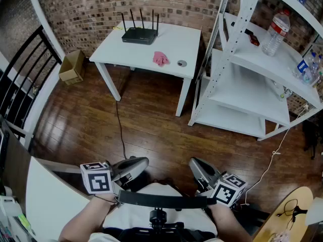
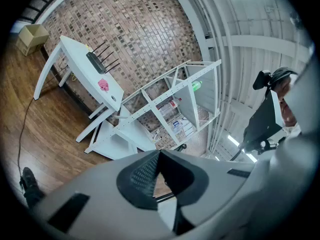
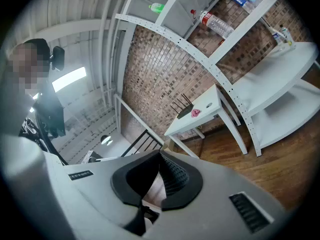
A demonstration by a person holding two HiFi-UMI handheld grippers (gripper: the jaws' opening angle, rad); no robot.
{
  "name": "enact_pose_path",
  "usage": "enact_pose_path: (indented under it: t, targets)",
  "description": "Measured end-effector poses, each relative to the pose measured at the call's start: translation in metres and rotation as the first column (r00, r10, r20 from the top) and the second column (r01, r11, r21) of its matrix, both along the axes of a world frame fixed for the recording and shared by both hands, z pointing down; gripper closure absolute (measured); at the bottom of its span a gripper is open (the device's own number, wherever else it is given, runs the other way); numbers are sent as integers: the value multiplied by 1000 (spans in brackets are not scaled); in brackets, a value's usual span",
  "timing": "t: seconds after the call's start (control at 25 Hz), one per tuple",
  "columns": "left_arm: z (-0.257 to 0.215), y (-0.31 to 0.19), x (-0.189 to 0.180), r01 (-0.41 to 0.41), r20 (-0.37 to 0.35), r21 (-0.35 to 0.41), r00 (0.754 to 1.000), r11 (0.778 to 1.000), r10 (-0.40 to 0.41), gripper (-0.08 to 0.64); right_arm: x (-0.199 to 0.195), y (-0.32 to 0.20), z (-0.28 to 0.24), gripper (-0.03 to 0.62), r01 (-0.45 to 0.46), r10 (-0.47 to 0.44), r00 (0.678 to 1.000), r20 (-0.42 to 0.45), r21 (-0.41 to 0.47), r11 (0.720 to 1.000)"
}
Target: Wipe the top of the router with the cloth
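Both grippers are low and close to the body, well short of the work. The left gripper [image 1: 136, 164] has its jaws pressed together at the tips with nothing between them. Same for the right gripper [image 1: 198, 166]: jaws closed, empty.

Dark wooden plank floor [image 1: 151, 125] fills the stretch ahead of both jaws. The white square table [image 1: 176, 39] stands well ahead of them, against the red-brown brick wall [image 1: 91, 6].

On the table:
- The black router with four upright antennas [image 1: 140, 34] sits at the edge farthest from the jaws, on the left gripper's side.
- The pink cloth [image 1: 161, 59] lies crumpled nearer the jaws than the router, apart from it and towards the right gripper's side.
- A small round silver disc [image 1: 181, 63] lies just beside the cloth, further to the right gripper's side.
- The rest of the top is bare.

A thin black cable [image 1: 120, 130] drops from under the table and runs along the floor towards the left jaws.

Room:
- A white metal shelving unit [image 1: 252, 84] stands ahead and to the right of the right jaws, just beside the table. A clear plastic water bottle [image 1: 276, 33] stands on one of its upper shelves.
- An open brown cardboard box [image 1: 72, 67] sits on the floor by the wall, far ahead and left of the left jaws.
- A black metal railing [image 1: 20, 69] runs along that left side.
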State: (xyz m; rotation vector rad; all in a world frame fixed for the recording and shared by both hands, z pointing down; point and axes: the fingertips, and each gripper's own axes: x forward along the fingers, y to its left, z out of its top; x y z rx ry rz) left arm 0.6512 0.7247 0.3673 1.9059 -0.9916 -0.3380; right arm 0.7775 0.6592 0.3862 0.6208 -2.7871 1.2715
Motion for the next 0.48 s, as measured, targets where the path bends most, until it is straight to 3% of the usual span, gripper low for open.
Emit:
enact_pose_path:
  t: [0.48]
  targets:
    - [7,4,-20,42,-15,10,999,999,-42,532,-11,9,15,581,21,-22,999,-31,-30,999]
